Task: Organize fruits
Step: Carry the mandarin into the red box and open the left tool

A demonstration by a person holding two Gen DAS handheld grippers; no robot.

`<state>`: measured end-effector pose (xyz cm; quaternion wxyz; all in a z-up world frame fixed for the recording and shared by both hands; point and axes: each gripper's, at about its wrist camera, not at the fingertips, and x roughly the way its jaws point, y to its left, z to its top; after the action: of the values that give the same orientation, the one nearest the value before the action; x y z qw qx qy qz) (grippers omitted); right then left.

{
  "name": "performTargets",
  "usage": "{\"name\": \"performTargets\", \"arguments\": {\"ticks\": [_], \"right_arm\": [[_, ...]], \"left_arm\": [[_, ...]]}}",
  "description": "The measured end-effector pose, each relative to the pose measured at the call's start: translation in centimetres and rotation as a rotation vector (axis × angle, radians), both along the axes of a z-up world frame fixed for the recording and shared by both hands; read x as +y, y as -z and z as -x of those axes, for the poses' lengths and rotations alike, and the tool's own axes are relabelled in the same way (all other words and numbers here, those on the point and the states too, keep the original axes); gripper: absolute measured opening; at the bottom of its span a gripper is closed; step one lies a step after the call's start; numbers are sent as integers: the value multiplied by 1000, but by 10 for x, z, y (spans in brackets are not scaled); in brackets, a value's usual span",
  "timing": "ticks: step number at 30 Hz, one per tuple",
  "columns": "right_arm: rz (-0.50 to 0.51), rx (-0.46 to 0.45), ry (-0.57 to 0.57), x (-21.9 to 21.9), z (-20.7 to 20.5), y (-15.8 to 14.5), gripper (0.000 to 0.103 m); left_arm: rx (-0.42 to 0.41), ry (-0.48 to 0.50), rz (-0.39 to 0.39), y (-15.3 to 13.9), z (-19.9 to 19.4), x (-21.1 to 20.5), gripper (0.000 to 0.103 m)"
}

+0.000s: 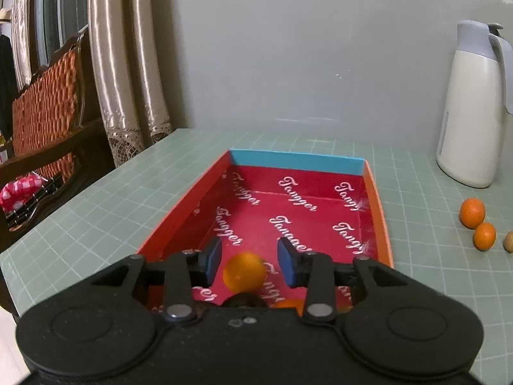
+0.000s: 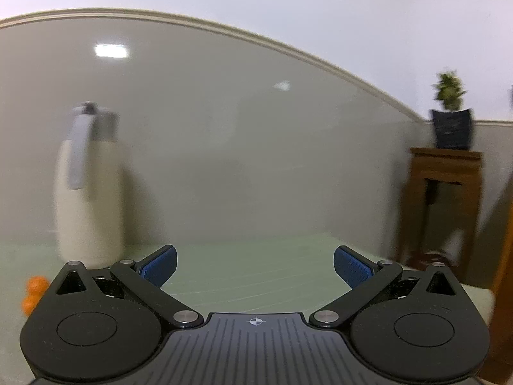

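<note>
Left wrist: left hand-held gripper (image 1: 249, 261) released above blurred round orange fruit (image 1: 244, 272) in red cardboard box (image 1: 378, 211) | right wrist: right hand-held gripper (image 2: 255, 266) released over green gridded surface (image 2: 256, 276), orange fruits (image 2: 33, 292) at 9 o'clock

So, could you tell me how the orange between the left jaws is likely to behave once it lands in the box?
The orange looks round and smooth, so it will probably roll on the flat, glossy floor of the red box. The raised walls should likely stop it. It appears small, so probably light.
</note>
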<state>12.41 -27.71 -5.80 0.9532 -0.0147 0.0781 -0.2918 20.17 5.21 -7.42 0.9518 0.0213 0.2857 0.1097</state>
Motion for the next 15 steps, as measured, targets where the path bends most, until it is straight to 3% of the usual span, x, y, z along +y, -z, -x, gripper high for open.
{"name": "performTargets", "arguments": {"ticks": [2, 4, 5, 10, 15], "right_arm": [[-11, 10, -45, 4, -3, 1, 103], [-22, 20, -75, 8, -6, 1, 103], [-26, 26, -86, 10, -8, 1, 103], [-40, 49, -114, 18, -16, 3, 103], [-104, 77, -202, 21, -28, 2, 103]], "left_arm": [[-10, -8, 13, -2, 7, 3, 43], [-38, -34, 5, -7, 12, 5, 75], [-62, -51, -5, -9, 17, 6, 80], [-114, -71, -7, -22, 37, 15, 87], [-145, -157, -24, -22, 59, 29, 95]]}}
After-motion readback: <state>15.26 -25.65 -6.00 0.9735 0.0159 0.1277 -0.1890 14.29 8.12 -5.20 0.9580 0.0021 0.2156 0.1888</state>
